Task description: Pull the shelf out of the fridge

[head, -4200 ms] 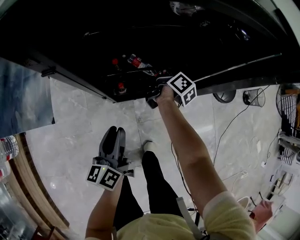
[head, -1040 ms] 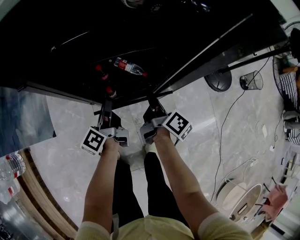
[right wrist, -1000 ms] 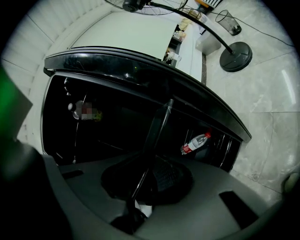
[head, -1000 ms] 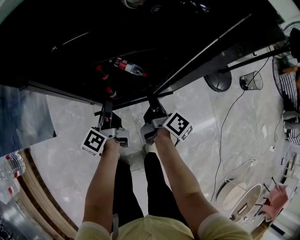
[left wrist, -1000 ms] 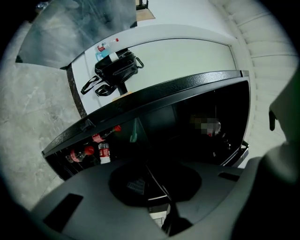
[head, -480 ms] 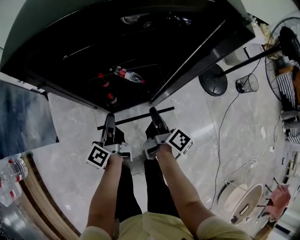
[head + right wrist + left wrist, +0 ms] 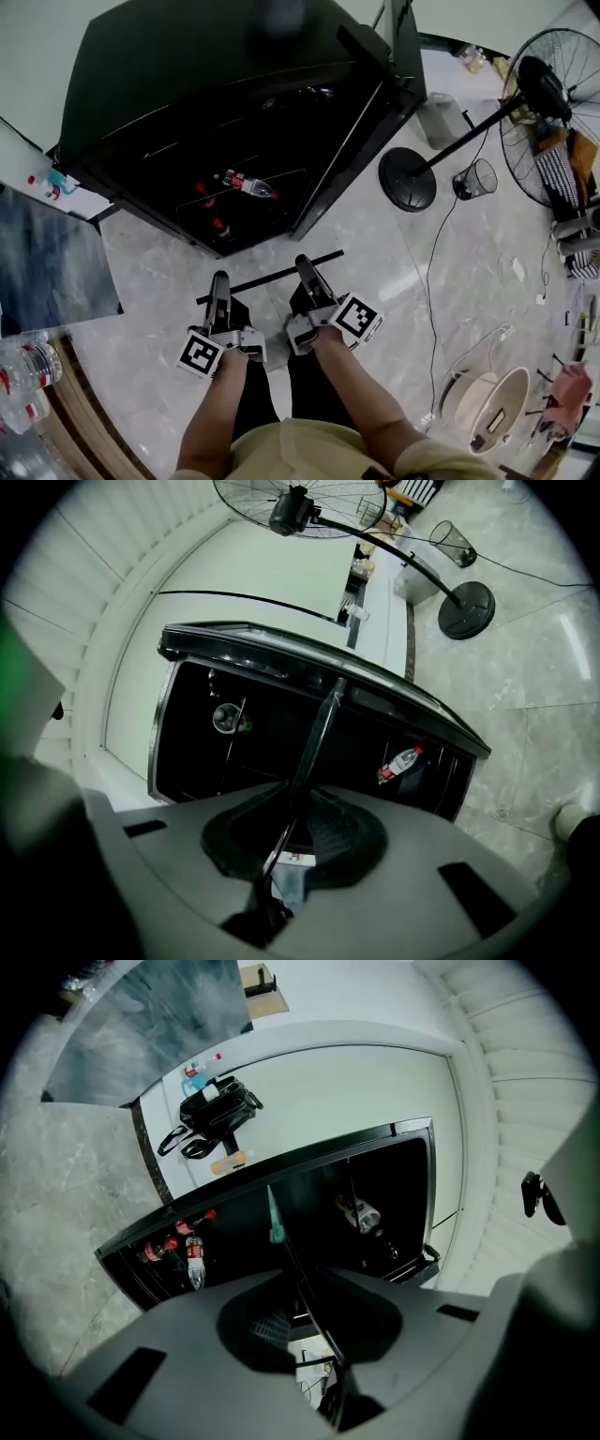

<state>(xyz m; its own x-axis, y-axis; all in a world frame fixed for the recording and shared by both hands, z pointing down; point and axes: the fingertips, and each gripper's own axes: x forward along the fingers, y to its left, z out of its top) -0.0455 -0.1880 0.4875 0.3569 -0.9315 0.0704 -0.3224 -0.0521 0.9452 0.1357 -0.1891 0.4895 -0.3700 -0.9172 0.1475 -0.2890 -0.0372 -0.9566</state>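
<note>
The glass shelf, with its black front bar (image 7: 272, 275), hangs level over the floor in front of the open black fridge (image 7: 234, 112). My left gripper (image 7: 219, 284) is shut on the bar's left part. My right gripper (image 7: 305, 269) is shut on its right part. In the left gripper view the shelf (image 7: 286, 1241) runs edge-on as a thin line out of the closed jaws of the left gripper (image 7: 309, 1321). The right gripper view shows the shelf (image 7: 319, 728) as a dark strip clamped in the right gripper (image 7: 292, 825).
Bottles (image 7: 246, 183) lie inside the fridge's lower part. A standing fan (image 7: 544, 89) with a round base (image 7: 408, 178) and a wire bin (image 7: 478, 176) stand to the right. Cables cross the marble floor. Water bottles (image 7: 23, 366) sit at the left edge.
Since four seconds ago the left gripper has come up and closed on the shelf bar. Over the last second both grippers and the shelf drew back, away from the fridge.
</note>
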